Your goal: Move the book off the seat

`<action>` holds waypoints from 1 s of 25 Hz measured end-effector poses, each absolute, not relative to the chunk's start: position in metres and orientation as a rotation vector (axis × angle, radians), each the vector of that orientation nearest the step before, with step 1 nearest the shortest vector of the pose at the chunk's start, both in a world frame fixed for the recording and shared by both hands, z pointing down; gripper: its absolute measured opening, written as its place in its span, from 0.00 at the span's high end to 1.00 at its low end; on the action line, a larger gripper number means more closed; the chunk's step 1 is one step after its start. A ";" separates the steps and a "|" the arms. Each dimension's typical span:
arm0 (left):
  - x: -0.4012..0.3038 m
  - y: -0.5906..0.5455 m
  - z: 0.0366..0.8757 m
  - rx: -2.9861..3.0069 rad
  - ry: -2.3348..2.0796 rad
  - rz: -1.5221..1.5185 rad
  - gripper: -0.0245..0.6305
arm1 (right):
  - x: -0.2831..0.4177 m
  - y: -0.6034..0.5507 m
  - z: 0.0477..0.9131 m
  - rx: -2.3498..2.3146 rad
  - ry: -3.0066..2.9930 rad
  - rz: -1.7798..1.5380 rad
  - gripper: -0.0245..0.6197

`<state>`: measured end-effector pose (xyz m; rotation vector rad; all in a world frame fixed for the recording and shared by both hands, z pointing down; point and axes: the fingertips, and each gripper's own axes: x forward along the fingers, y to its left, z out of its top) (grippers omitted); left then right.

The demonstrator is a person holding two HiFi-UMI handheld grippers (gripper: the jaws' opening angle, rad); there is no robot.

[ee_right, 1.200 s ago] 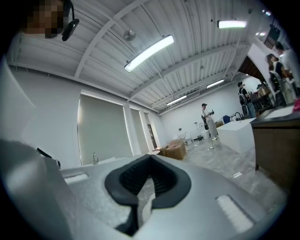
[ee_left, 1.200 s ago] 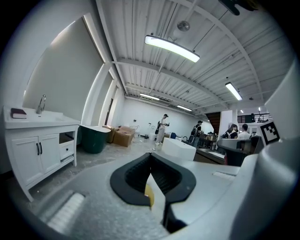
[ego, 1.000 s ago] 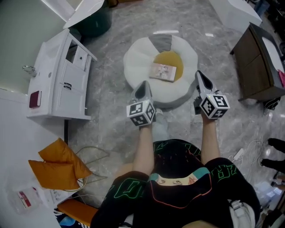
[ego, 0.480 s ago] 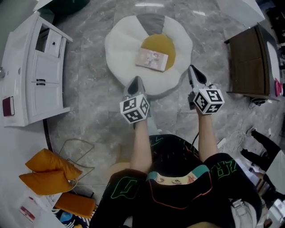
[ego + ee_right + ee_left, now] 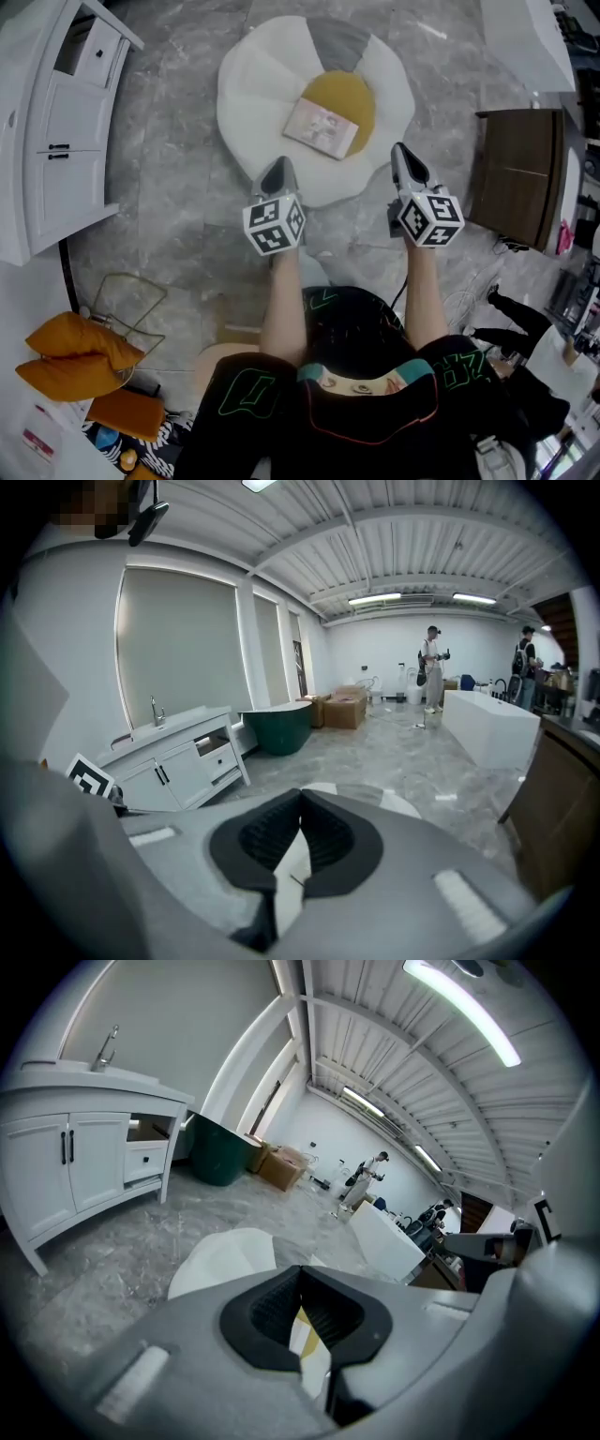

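Observation:
A small pink-covered book lies flat on a round egg-shaped floor seat, half on its yellow middle. My left gripper hovers at the seat's near edge, below and left of the book, jaws shut and empty. My right gripper hangs at the seat's near right edge, below and right of the book, also shut with nothing in it. In the left gripper view the white seat shows past the shut jaws. The right gripper view shows its jaws shut with the seat behind them.
A white vanity cabinet stands left of the seat, a dark wooden cabinet at the right. Orange cushions and cables lie at the lower left. Marble floor surrounds the seat. Standing people and a white bench are far off.
The view has shifted forward; both grippers have come a little closer to the seat's near edge. Both stay shut and the book has not moved.

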<state>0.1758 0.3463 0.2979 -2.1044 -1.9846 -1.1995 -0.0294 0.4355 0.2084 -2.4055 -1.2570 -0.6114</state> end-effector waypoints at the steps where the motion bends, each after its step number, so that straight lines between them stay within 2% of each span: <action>1: 0.171 0.350 0.304 -2.083 -1.984 -1.213 0.95 | -0.032 0.437 0.215 -2.391 -1.254 -0.627 0.96; 10: 0.129 0.385 0.361 -1.920 -1.986 -1.212 0.95 | -0.054 0.459 0.298 -2.337 -1.150 -0.787 0.96; 25: 0.073 0.402 0.558 -2.046 -1.708 -1.387 0.95 | -0.058 0.503 0.503 -2.397 -0.723 -1.049 0.96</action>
